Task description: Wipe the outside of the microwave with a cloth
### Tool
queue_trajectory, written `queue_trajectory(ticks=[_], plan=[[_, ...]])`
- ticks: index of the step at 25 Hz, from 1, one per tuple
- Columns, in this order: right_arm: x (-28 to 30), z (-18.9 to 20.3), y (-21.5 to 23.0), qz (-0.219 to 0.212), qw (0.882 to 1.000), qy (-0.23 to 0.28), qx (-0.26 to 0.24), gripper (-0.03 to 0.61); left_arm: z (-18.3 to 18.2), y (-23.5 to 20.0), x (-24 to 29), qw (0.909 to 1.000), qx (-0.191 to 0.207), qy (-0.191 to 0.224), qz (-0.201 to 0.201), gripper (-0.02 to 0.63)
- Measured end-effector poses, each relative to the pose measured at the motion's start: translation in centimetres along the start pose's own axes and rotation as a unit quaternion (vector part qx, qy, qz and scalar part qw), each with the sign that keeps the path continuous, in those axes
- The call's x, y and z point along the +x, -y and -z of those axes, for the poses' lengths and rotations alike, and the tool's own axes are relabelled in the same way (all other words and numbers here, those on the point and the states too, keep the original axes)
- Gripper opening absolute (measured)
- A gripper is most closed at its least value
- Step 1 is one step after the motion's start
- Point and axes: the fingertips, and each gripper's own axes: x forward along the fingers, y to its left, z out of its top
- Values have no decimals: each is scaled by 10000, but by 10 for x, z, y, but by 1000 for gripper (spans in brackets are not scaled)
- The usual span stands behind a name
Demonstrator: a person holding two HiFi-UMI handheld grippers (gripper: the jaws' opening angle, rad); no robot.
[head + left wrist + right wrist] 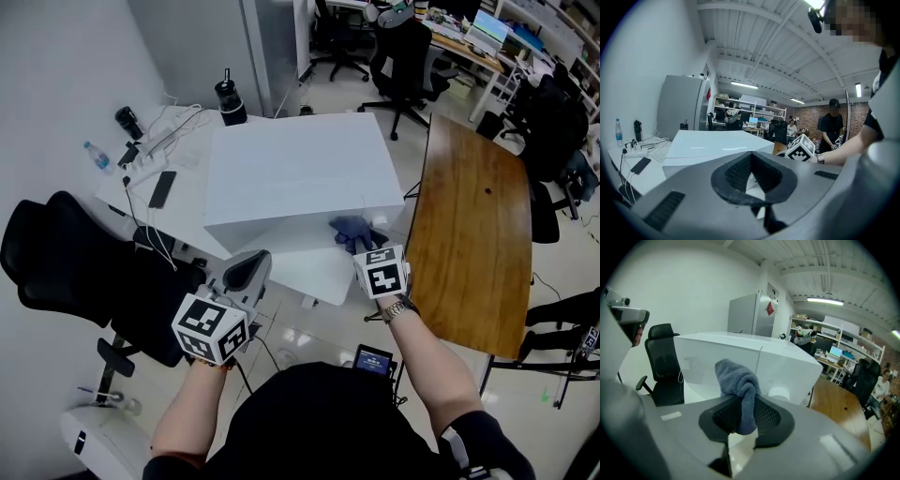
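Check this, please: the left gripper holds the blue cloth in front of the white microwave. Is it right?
No, the side is wrong. The right gripper holds the blue cloth in front of the white microwave; the right gripper view shows the cloth pinched between its jaws.

No writing can be read anywhere. The left gripper's cube [211, 328] and the right gripper's cube [382, 272], in front of the microwave [300, 173], carry only black-and-white square markers. A red diamond sign [769, 309] by the fridge [745, 315] beyond the microwave is too small to read.
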Motion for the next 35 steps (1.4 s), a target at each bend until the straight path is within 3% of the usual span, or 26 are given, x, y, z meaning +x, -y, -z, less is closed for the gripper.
queue_trajectory(ticks=[20,35], plan=[[-30,23,51,30,10000,11,13,72,2,47,10,9999,-22,-5,-167,5],[-84,11,79,39,9986,517,48,71,0,99,6,9997,106,15,-231,5]])
